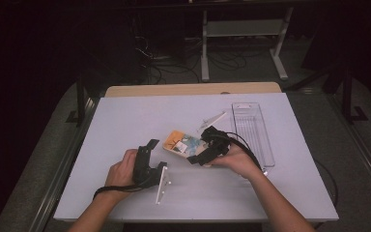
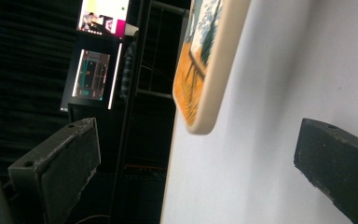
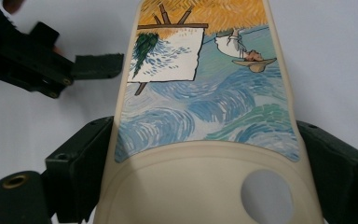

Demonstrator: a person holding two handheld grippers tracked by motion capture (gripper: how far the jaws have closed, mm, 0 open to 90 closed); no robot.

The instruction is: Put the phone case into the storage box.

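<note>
Right claw (image 3: 200, 154) is clamped across the painted phone case (image 3: 205, 93), jaws on its two long edges, case lying mid-tabletop (image 1: 125, 116). Left claw (image 2: 191, 163) sits spread and empty, the case just ahead of it (long axis running away from the right claw).

A phone case (image 1: 183, 143) lies mid-table (image 1: 125, 121), a clear tray (image 1: 253, 128) to its right; the left gripper (image 1: 147, 159) sits to the case's left.
</note>
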